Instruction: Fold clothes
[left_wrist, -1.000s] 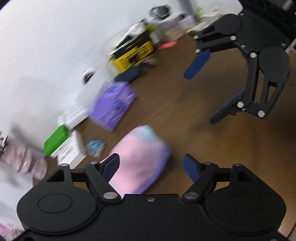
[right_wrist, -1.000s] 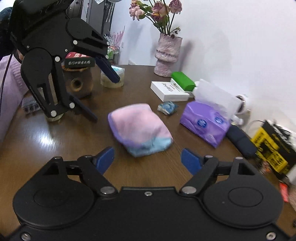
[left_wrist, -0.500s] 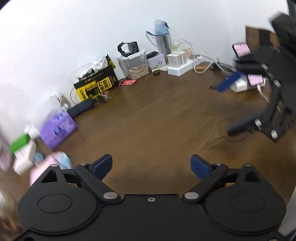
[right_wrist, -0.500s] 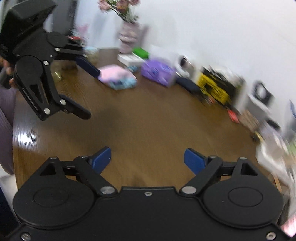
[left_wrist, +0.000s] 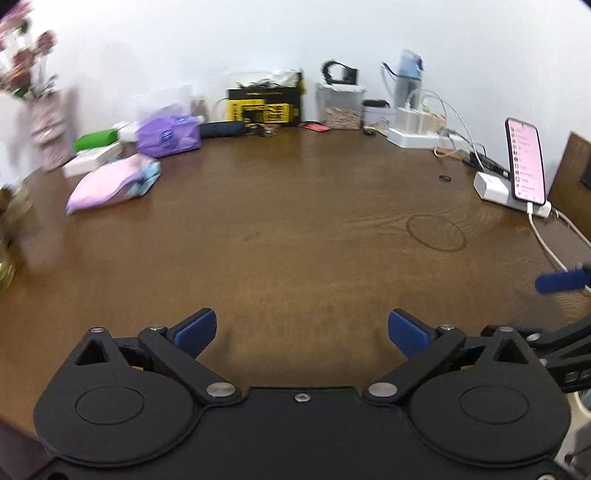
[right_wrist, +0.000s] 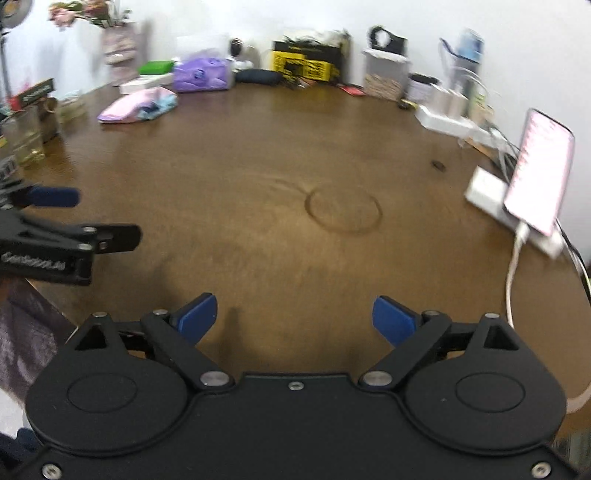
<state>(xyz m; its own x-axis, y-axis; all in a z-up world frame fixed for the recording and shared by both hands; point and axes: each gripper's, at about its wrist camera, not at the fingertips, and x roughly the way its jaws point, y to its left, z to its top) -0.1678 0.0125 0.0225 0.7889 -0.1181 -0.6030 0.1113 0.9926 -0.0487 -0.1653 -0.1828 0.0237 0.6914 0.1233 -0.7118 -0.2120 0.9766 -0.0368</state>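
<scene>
A folded pink, purple and light-blue garment (left_wrist: 114, 181) lies at the far left of the brown table (left_wrist: 295, 240); it also shows in the right wrist view (right_wrist: 138, 104). My left gripper (left_wrist: 301, 330) is open and empty, near the table's front edge, far from the garment. My right gripper (right_wrist: 295, 319) is open and empty, also near the front edge. The right gripper's blue fingertip (left_wrist: 561, 281) shows at the right edge of the left wrist view. The left gripper shows at the left edge of the right wrist view (right_wrist: 55, 221).
Along the back wall stand a purple tissue pack (left_wrist: 168, 136), a yellow-black box (left_wrist: 264, 107), a clear container (left_wrist: 341, 105), a power strip (left_wrist: 421, 138) and a flower vase (left_wrist: 44, 133). A lit phone (left_wrist: 525, 160) stands on a white stand at right, with cables. Jars (right_wrist: 26, 136) stand at left.
Both grippers have pulled back from the folded garment and turned toward the table's middle. The garment stays at the far left. Both grippers stayed open.
</scene>
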